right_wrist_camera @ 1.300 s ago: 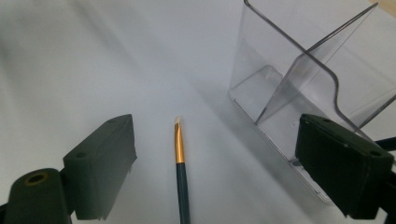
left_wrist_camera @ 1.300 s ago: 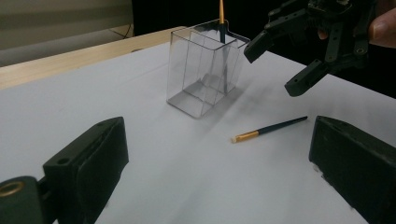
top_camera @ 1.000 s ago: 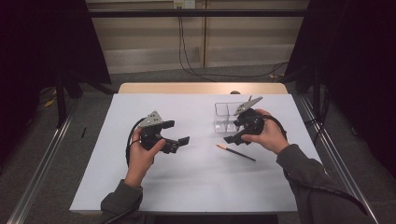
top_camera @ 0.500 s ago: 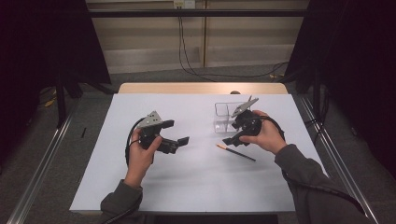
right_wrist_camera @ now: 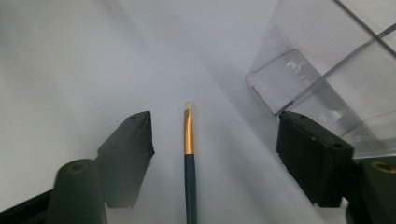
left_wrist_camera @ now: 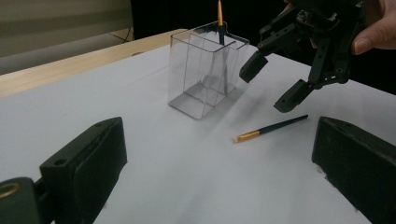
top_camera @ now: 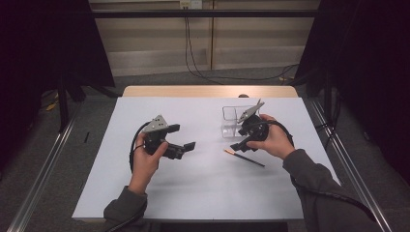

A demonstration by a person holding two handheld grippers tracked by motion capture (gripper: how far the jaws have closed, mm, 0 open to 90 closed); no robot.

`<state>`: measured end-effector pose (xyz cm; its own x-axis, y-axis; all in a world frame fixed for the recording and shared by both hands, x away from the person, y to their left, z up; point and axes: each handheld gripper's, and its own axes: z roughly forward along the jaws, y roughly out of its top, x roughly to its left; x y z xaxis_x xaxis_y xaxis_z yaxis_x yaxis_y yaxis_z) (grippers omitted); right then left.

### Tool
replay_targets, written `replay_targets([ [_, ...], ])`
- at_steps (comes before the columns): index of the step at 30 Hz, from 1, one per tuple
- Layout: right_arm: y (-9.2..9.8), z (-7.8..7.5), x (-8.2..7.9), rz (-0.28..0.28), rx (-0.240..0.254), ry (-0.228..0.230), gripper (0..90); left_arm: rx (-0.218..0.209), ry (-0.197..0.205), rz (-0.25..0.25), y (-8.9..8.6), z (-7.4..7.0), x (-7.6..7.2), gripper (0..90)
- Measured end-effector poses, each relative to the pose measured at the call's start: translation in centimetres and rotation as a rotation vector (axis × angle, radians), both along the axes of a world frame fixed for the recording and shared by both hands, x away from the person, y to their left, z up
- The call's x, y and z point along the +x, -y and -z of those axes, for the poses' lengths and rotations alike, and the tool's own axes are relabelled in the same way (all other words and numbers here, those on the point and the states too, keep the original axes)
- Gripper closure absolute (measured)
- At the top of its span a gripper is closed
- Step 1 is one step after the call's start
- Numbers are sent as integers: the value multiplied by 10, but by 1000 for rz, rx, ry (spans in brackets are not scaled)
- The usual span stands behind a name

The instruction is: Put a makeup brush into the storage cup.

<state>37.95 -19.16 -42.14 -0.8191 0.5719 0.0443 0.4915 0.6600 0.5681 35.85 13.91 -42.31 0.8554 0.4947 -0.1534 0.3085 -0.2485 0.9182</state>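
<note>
One brush (right_wrist_camera: 188,158) flat, bristles toward holder (right_wrist_camera: 327,70); right hand-held gripper (right_wrist_camera: 215,154) closing, astride, untouching.

Dark teal brush (right_wrist_camera: 188,179) with gold ferrule and pale, perhaps white tip, clear holder (left_wrist_camera: 205,70), white tabletop (top_camera: 203,183), black claws

brush (top_camera: 244,158) on table (top_camera: 203,193) | before holder (top_camera: 232,123) | between right tongs' (right_wrist_camera: 212,154) jaws

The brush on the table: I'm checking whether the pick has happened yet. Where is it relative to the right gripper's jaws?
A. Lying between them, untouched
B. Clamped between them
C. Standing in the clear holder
A: the brush lies flat on the white table, with a gap to each jaw of the right gripper, which have just been closing.
</note>
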Motion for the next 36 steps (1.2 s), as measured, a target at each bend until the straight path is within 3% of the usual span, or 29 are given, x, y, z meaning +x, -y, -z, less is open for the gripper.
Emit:
replay_targets([
  [13, 2, 5, -2, 13, 24, -36, 400, 4, -2, -1, 0, 0, 0, 30],
  [15, 1, 5, -3, 37, 22, -64, 391, 5, 0, -1, 0, 0, 0, 30],
  [16, 1, 6, -3, 28, 13, -51, 383, 7, -2, -1, 0, 0, 0, 30],
  [19, -1, 8, -3, 33, 14, -71, 397, 7, -1, -1, 0, 0, 0, 30],
  [36, -7, 19, -4, 12, -28, -89, 496, 3, -6, -9, -1, 0, 0, 30],
])
